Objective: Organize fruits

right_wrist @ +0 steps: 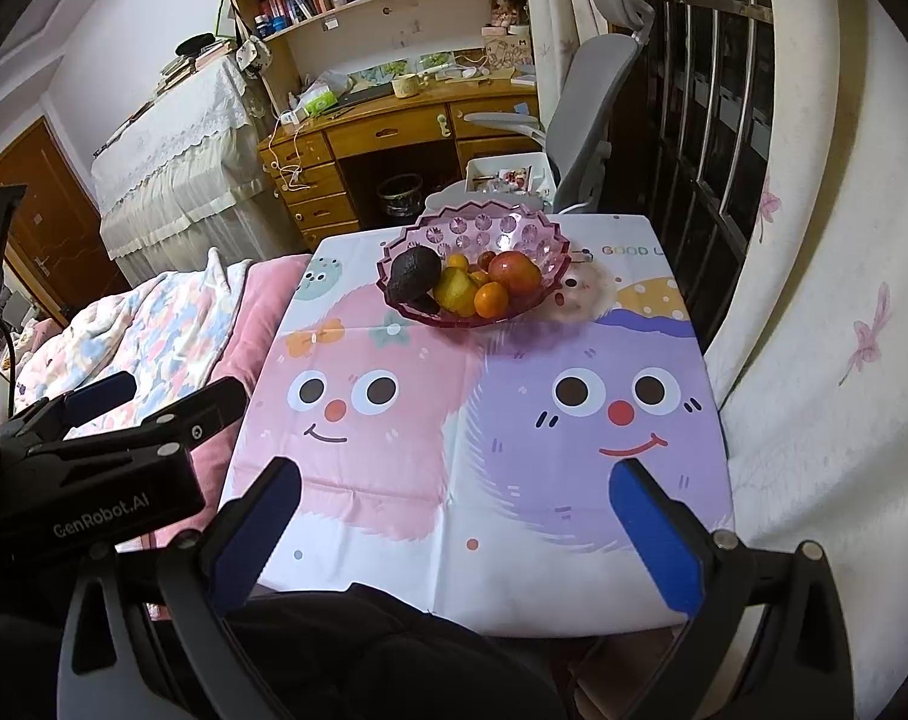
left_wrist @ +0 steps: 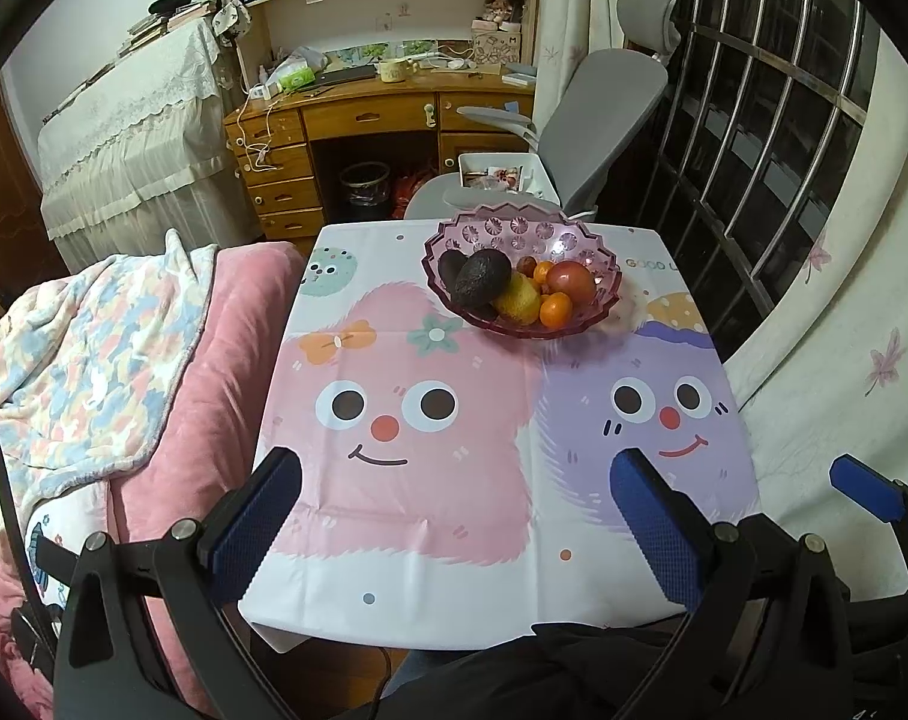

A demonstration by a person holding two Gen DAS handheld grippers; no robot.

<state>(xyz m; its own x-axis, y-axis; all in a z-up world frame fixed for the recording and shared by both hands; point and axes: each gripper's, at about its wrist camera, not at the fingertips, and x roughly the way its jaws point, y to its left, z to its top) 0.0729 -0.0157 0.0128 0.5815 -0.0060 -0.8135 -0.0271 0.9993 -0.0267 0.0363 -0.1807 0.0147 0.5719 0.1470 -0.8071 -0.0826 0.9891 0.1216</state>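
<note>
A pink glass bowl (left_wrist: 580, 243) stands at the far end of the small table; it also shows in the right wrist view (right_wrist: 538, 240). In it lie a dark avocado (left_wrist: 482, 277), a yellow pear (left_wrist: 517, 299), a red apple (left_wrist: 569, 282) and small oranges (left_wrist: 556, 310). My left gripper (left_wrist: 457, 465) is open and empty over the near edge of the table. My right gripper (right_wrist: 454, 471) is open and empty, also near the front edge. The left gripper's body shows in the right wrist view (right_wrist: 123, 420), at the left.
The table wears a cartoon cloth (left_wrist: 429, 480) with a pink and a purple face. A bed with a pink quilt (left_wrist: 171, 396) adjoins it on the left. A grey office chair (left_wrist: 598, 120) and a wooden desk (left_wrist: 369, 114) stand behind. A curtain (left_wrist: 838, 360) hangs at the right.
</note>
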